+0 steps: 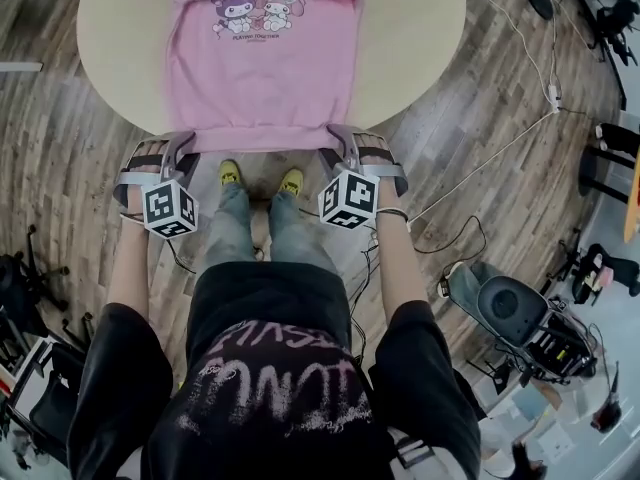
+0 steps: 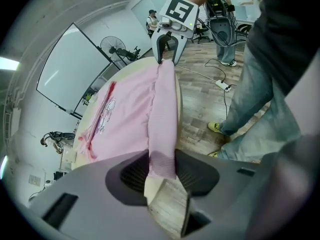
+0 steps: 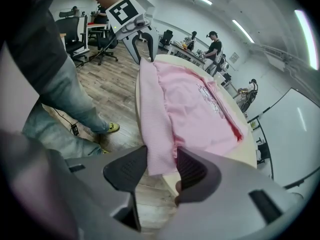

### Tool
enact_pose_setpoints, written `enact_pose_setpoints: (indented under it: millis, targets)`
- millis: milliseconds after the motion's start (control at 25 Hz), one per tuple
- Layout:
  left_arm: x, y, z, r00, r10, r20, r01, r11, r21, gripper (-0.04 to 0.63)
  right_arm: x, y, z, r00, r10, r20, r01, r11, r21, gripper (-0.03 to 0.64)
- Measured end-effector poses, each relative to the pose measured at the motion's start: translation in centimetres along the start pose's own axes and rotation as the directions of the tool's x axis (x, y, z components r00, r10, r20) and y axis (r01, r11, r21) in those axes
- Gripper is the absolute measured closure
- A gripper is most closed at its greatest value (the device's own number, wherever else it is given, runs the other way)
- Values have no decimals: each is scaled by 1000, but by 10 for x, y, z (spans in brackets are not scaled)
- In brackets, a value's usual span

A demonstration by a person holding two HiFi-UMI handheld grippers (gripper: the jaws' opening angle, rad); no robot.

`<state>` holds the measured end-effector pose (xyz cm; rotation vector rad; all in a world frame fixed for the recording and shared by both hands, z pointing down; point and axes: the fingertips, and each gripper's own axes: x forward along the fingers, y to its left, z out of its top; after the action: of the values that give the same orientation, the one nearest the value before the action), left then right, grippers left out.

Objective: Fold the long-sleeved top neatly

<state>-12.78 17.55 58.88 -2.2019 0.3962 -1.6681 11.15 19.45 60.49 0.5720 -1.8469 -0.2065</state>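
The ribbed hem (image 1: 262, 140) of the pink top (image 1: 265, 68) is clamped at its corners, at the near table (image 1: 420, 28) edge, by the left hand-held gripper (image 1: 172, 148) and the right hand-held gripper (image 1: 345, 143), with the jaws narrowed onto it. Farther off, the body is spread flat, likely so an even fold can be made.

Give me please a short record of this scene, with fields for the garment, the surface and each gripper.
garment: pink top, lying flat, cartoon print facing up
surface: round table, light wood
hem: at the table's near edge
left gripper: closed on the hem's left corner
right gripper: closed on the hem's right corner
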Motion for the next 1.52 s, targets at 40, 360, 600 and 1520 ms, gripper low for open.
enact_pose_setpoints:
  millis: [40, 360, 600, 1520]
  targets:
    - [-2, 0, 0, 1000, -1, 1, 1, 1000, -1, 433, -1, 1, 1, 1000, 5, 3, -5, 1000, -2, 433]
    - [-12, 2, 3, 1000, 17, 5, -16, 1000, -13, 537, -12, -2, 5, 999, 1, 32, 0, 1000, -12, 497]
    - [-21, 12, 10, 1000, 16, 19, -15, 998, -54, 557, -23, -17, 12, 997, -3, 73, 6, 999, -38, 575]
    - [-69, 103, 36, 995, 91, 32, -85, 987, -139, 566, -70, -108, 36, 978, 57, 199, -50, 998, -40, 583]
